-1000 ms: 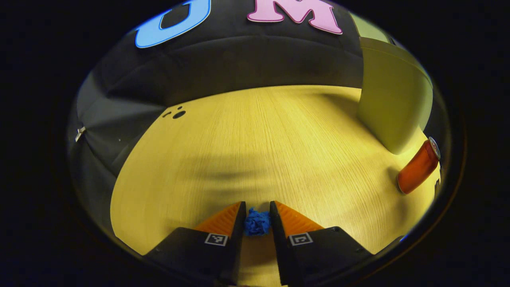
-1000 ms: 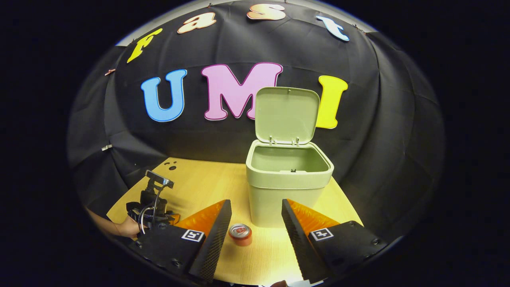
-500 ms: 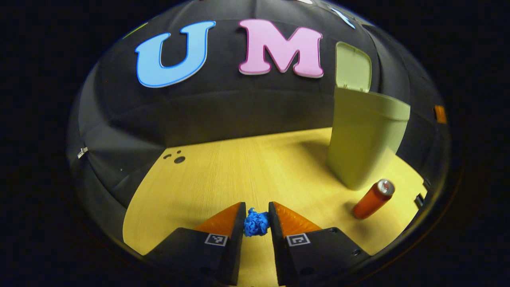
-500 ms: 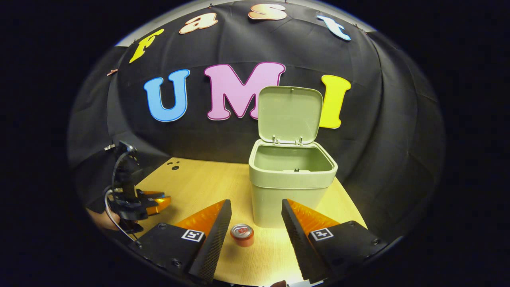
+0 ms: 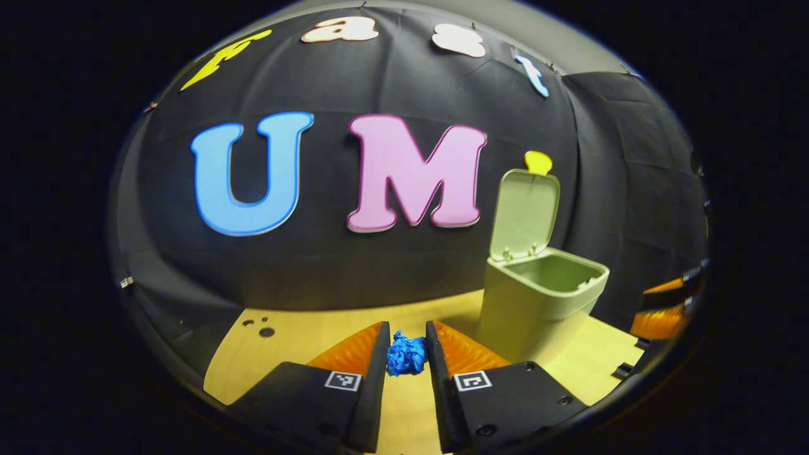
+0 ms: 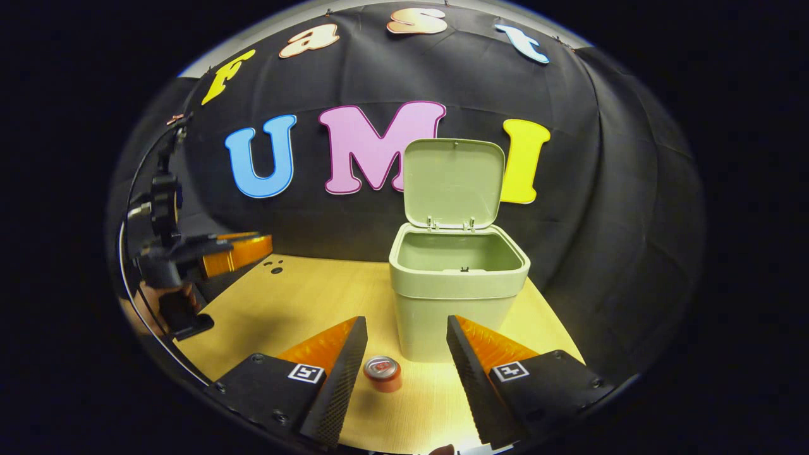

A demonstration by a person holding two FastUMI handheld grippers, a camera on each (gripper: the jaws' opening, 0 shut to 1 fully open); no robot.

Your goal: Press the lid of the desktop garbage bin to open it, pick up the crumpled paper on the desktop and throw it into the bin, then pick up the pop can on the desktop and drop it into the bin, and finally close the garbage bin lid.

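Wooden desktop, one bin, one can

Left gripper: two wedge-shaped fingers on black blocky bases; each base carried a small square black-and-white marker and round screws. Right gripper: same build, ribbed inner finger faces, one marker per base, screws near edges. Seen from afar, the left unit had a black frame, looping cable, hand beneath.

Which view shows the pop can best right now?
Right gripper view: the pop can stands upright on the desk between the right gripper's open fingers, before the bin. I can't make out the can in the left gripper view.
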